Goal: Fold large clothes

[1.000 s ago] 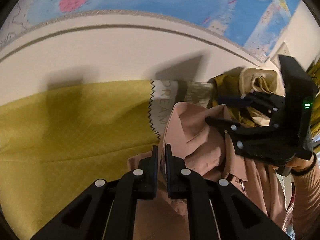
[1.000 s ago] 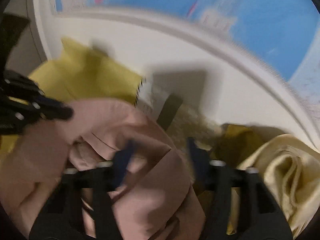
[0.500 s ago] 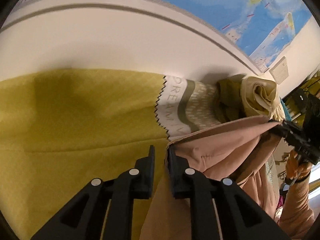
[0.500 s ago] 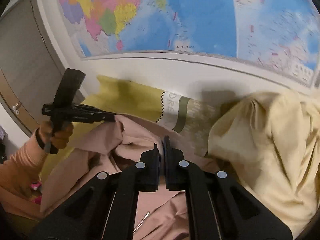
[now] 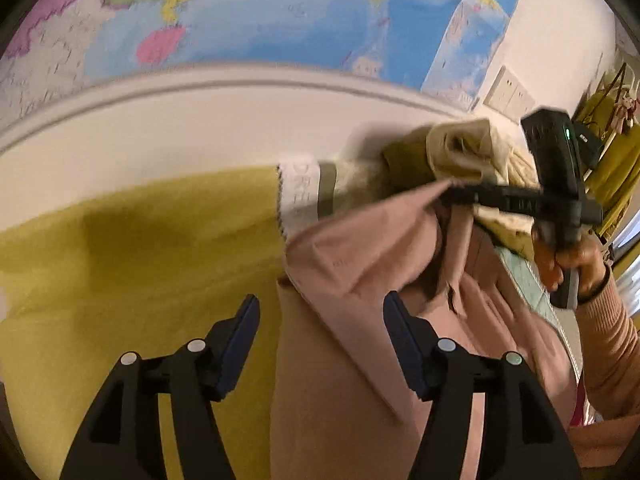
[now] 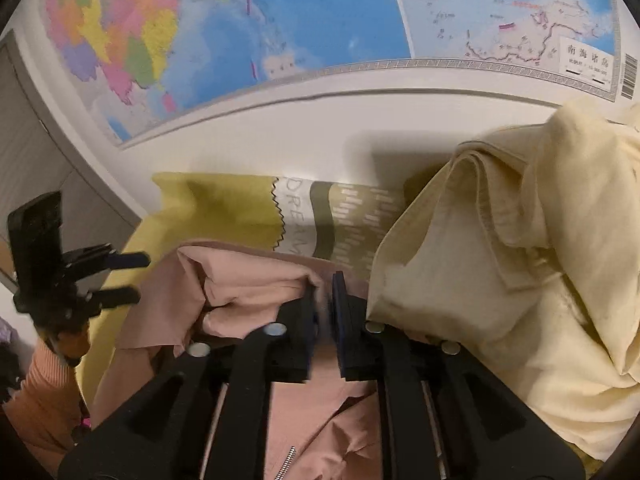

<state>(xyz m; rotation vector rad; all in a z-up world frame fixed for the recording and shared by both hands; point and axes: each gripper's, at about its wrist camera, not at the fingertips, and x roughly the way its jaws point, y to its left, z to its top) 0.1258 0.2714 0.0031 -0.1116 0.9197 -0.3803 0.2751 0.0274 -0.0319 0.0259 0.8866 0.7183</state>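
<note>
A pink zip-up garment [image 5: 360,264] lies crumpled on a yellow-green cover [image 5: 120,280]. My left gripper [image 5: 320,330] hovers over its left edge, jaws opening wide; the cloth passes below and between the fingers, untouched by the pads. My right gripper [image 5: 450,194], held by a hand in an orange sleeve, lifts a corner of the garment at its tips. In the right wrist view the right gripper [image 6: 325,304] shows a narrow gap with pink cloth [image 6: 248,296] in it, jaws starting to open. The left gripper [image 6: 138,278] stands open at the left.
A heap of cream cloth [image 6: 500,260] lies right of the pink garment. A white and olive printed patch [image 6: 320,220] lies on the cover beside the white wall [image 5: 180,132]. A large map [image 6: 320,12] hangs above. A grey door [image 6: 32,152] stands far left.
My left gripper has let go of the pink garment and its jaws have spread wide. The right gripper has come closer with the lifted corner, its jaws parting a little.
</note>
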